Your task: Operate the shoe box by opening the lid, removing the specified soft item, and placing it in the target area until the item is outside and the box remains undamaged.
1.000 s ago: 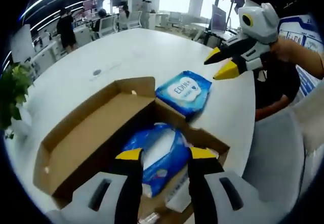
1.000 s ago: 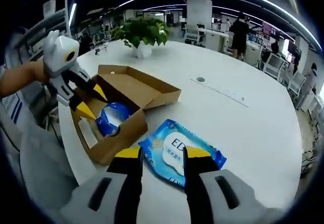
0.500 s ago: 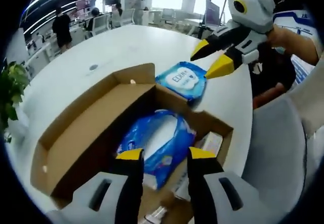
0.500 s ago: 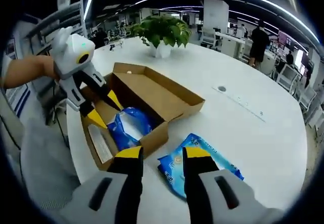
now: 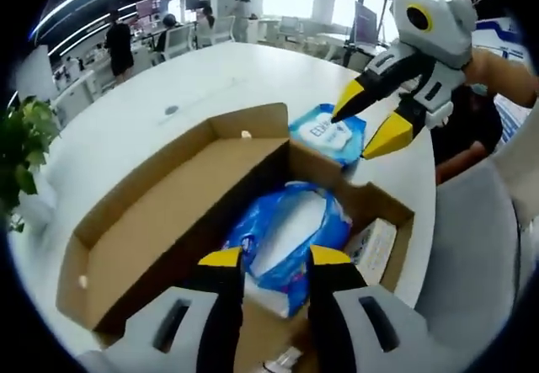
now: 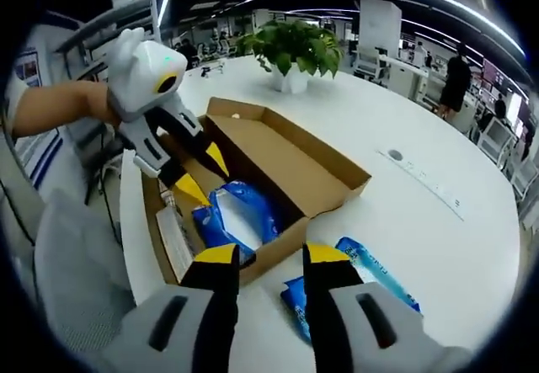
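the shoe box (image 5: 160, 221) sits lid-open on the white table (image 6: 438, 247), one blue wipes pack (image 6: 370, 282) already out beside it, both the left gripper (image 5: 268, 260) and right gripper (image 6: 268, 255) spread empty over the second blue pack (image 5: 290, 231) inside, which looks next for pinching.

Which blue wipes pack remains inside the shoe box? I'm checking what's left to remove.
The crumpled blue pack between the box walls; the flat labelled pack lies outside on the white table.

Open-plan office: desk rows (image 5: 160, 40), monitors (image 5: 364, 26), ceiling strip lights (image 6: 438, 7), potted plant (image 6: 295, 49).
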A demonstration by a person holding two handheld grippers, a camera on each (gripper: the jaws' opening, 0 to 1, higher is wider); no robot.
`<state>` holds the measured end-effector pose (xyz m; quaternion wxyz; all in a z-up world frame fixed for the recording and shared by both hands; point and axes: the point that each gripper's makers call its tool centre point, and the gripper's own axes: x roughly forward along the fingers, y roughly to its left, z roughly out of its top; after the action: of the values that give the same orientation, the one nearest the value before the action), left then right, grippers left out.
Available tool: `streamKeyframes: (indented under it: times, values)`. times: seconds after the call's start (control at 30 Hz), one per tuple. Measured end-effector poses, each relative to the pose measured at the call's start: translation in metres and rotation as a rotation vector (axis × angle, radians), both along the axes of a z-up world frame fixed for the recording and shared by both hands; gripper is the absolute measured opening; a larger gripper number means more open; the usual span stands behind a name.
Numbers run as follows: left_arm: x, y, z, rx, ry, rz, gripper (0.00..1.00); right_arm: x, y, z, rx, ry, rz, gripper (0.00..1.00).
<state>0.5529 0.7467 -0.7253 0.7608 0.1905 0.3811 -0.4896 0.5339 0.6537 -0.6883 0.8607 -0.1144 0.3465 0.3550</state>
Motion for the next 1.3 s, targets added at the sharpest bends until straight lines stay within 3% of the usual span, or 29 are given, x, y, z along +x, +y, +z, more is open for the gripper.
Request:
streamKeyframes:
  times: [0.47, 0.73, 0.97, 1.3]
  values:
    - [0.015, -0.008, -0.01, 0.019, -0.058, -0.011, 0.16, -0.001, 0.027, -0.008, -0.01, 0.011, 0.085, 0.25]
    - [0.018, -0.009, -0.02, 0.036, -0.061, -0.016, 0.11, -0.005, 0.044, -0.017, -0.027, 0.031, 0.15, 0.24]
    - [0.021, -0.006, -0.023, 0.042, -0.073, -0.024, 0.0, -0.008, 0.059, -0.03, -0.059, 0.057, 0.218, 0.23]
    - [0.021, -0.004, -0.02, 0.016, -0.063, -0.021, 0.0, -0.01, 0.07, -0.053, -0.124, 0.094, 0.286, 0.16]
